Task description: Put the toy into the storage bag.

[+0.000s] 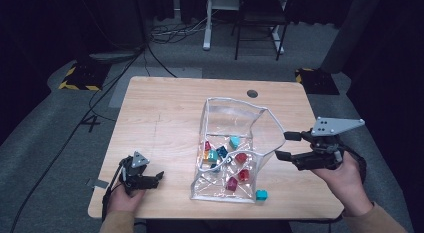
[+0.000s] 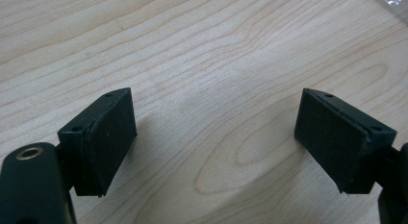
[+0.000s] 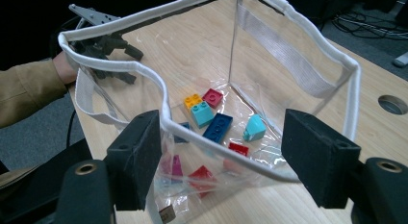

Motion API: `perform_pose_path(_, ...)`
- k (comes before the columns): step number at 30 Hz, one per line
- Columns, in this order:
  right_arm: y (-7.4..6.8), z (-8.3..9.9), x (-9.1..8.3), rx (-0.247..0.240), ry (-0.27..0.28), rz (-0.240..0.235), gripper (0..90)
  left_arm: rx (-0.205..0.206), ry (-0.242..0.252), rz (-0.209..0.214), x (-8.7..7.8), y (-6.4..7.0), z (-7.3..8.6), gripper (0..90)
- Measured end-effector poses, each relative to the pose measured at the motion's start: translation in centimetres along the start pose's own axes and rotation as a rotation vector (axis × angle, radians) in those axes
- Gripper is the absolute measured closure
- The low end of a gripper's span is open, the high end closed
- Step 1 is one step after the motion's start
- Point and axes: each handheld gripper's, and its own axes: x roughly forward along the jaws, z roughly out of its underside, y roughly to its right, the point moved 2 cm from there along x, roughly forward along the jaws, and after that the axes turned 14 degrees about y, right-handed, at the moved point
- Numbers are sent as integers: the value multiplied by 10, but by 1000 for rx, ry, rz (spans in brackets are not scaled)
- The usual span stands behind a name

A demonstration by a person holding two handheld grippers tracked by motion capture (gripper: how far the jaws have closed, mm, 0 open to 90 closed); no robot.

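Bag [image 1: 227, 143] rim straddled by right tongs [image 1: 286, 145], jaws apart; clamping needed next. Left tongs [image 1: 159, 177] apart, idle on counter [image 1: 160, 118]. Teal brick [image 1: 261, 194] left outside.

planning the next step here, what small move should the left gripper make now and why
Probably reach the left gripper towards the loose teal plastic block lying outside the clear plastic bag with white trim. Its jaws stand open over bare wooden table, while the right gripper straddles the bag's rim.
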Motion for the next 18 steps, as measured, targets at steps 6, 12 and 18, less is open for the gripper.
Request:
perform_pose_path(6,-2,14,-10,-2,-3,23,304,0,0,0,0,0,0,148)
perform_pose_path(12,-3,27,-13,13,-7,31,305,0,0,0,0,0,0,148)
perform_pose_path(18,-5,52,-7,33,-31,34,308,0,0,0,0,0,0,148)
